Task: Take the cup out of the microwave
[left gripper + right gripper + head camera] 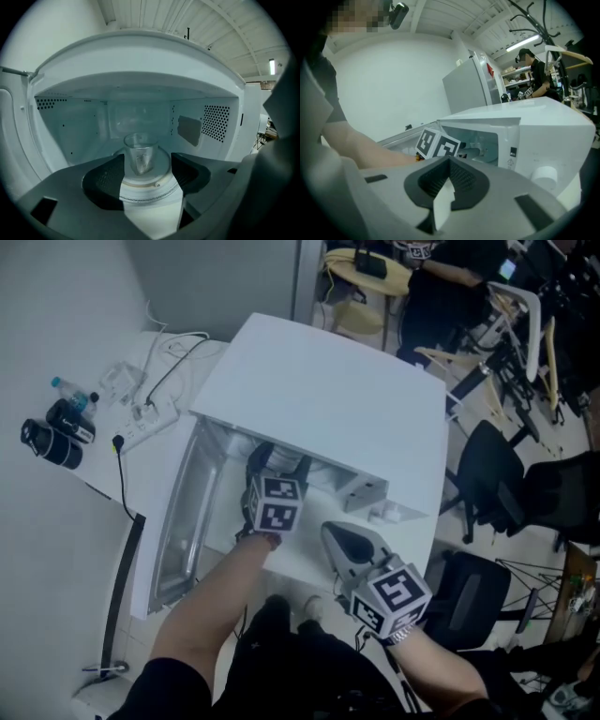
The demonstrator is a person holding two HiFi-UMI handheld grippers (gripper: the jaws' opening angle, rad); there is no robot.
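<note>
- Table point(98, 460): white, against the wall. At its left end lie a bottle point(71, 392), a power strip point(148, 418) and loose cables.
- Microwave point(319, 399): white, stands on the table. Its door point(178, 521) hangs open to the left, and the cavity is lit.
- Left gripper point(147, 173): reaches into the cavity mouth with its jaws spread wide. Nothing is pinched.
- Cup point(140, 153): clear glass, upright at the centre of the turntable point(161, 183), inside the microwave. It stands just ahead of the left gripper's jaws, in line with the gap between them. The pads do not press on it.
- Right gripper point(342, 545): held outside the microwave, in front of its control side and right of the left gripper. Its jaws are pressed together and empty.
- Room, right side: black office chairs point(497, 474) stand on a pale floor, with desks and cluttered gear beyond. A person point(536, 70) stands at the far benches.
</note>
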